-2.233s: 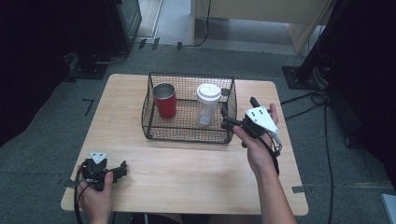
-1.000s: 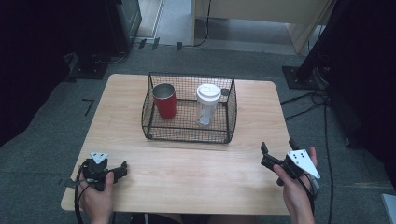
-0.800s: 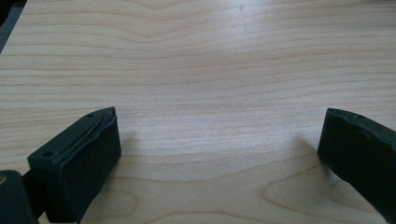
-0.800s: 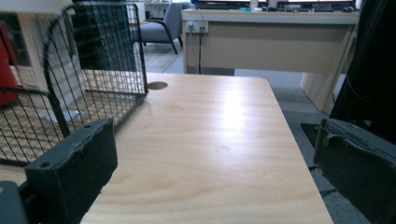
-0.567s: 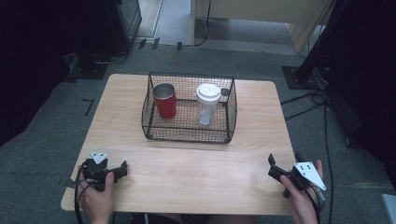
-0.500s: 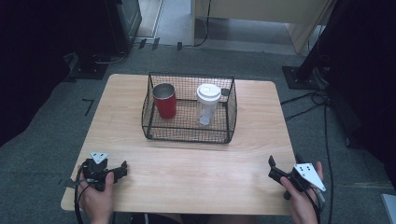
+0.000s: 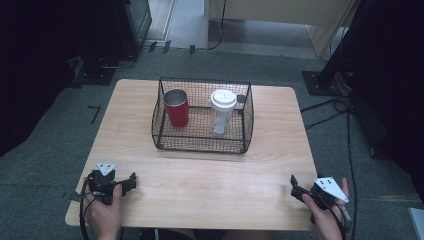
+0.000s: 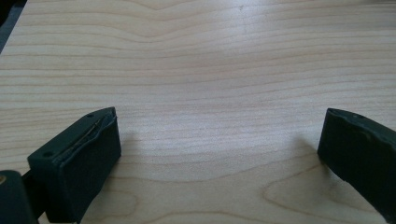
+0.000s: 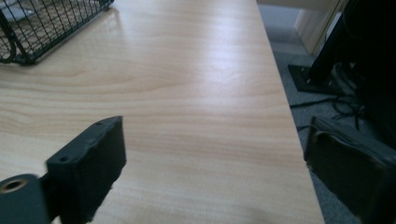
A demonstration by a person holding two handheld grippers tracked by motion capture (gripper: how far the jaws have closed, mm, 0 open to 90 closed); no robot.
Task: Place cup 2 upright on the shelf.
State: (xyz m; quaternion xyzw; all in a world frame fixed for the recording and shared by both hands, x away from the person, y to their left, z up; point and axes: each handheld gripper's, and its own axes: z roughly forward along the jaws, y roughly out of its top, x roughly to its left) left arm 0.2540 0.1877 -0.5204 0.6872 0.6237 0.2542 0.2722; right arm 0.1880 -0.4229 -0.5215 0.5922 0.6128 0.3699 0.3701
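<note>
Your right gripper [image 7: 300, 186] sits low at the near right corner of the bench [image 7: 210, 190], and its jaws have just been closing — in the right gripper view they stand apart, with nothing but bare wood and the bench edge between them. Your left gripper [image 7: 125, 184] rests at the near left corner, jaws apart too, and the left gripper view has only wood grain in the gap.

The wire basket [image 7: 200, 145] stands well apart from both pairs of jaws, out at the middle of the bench on the far side. Inside it, the red cup [image 7: 176, 107] is upright in the left half, and the clear tumbler [image 7: 221, 112] with its white lid is upright in the right half — the two near each other but not touching. From your right gripper view, one corner of the basket [image 9: 42, 28] shows at the upper left, far ahead of the jaws and off to their left side.
</note>
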